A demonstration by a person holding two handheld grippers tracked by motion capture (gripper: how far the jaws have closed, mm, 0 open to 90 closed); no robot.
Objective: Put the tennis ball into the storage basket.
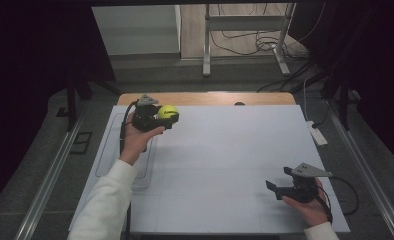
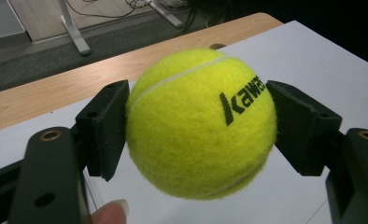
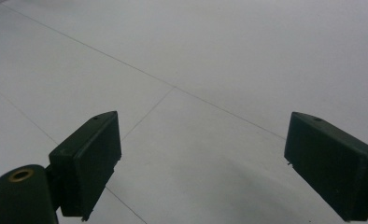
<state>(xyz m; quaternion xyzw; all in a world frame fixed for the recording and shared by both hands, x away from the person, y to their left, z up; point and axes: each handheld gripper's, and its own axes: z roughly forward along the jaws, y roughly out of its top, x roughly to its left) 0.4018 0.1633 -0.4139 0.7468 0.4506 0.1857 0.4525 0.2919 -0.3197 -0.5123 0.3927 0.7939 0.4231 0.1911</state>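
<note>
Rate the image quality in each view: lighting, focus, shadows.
High view: dim and soft, dark surroundings, white table evenly lit. Left gripper view: tennis ball bright and sharp, its printed lettering legible, background floor slightly soft. Right gripper view: flat grey light, faint shadow between the open jaws.

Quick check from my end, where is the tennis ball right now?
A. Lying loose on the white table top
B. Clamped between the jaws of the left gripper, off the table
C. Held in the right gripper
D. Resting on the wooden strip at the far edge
B: the left gripper has both pads pressed on the sides of the tennis ball, held above the table; the right gripper is open with nothing between its jaws.
</note>
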